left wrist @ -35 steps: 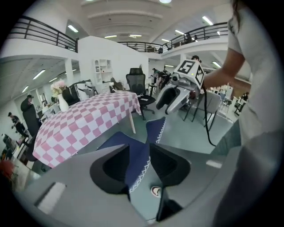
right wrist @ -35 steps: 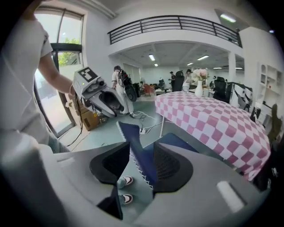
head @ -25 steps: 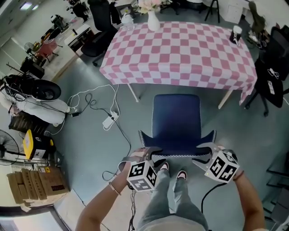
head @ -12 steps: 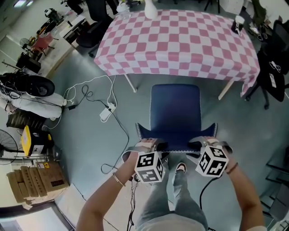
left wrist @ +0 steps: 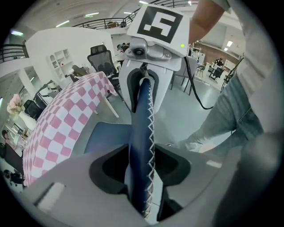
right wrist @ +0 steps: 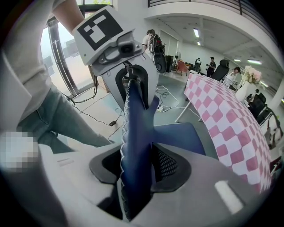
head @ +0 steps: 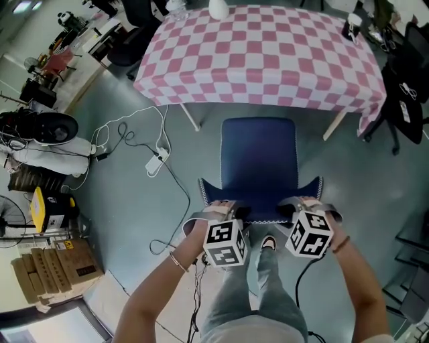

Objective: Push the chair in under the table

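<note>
The left gripper (head: pixel 224 213) and right gripper (head: pixel 303 206) sat side by side on the top edge of the blue chair's backrest (head: pixel 260 201), just ahead of the person's shoes (head: pixel 269 244). The left jaws straddled that stitched edge and were closing on it, with a sliver of gap on one side. The right jaws looked clamped on the padded edge.

The chair seat (head: pixel 259 157) stood wholly outside the table, its front edge just short of the pink-and-white checked tablecloth (head: pixel 268 60) and roughly centred between the two visible table legs (head: pixel 191 118) (head: pixel 337 125).

The main risk seemed to be uneven grip. If the left jaws had not bitten before the push, the right side would probably lead, and the chair could swing toward a leg. Both holds were high on the backrest, so a hard shove might tip the chair rather than slide it. The seat could also catch the hanging cloth hem and drag it, disturbing the white vase (head: pixel 218 8) at the far edge. The power strip (head: pixel 155 163) lay well left, an unlikely snag.
</note>
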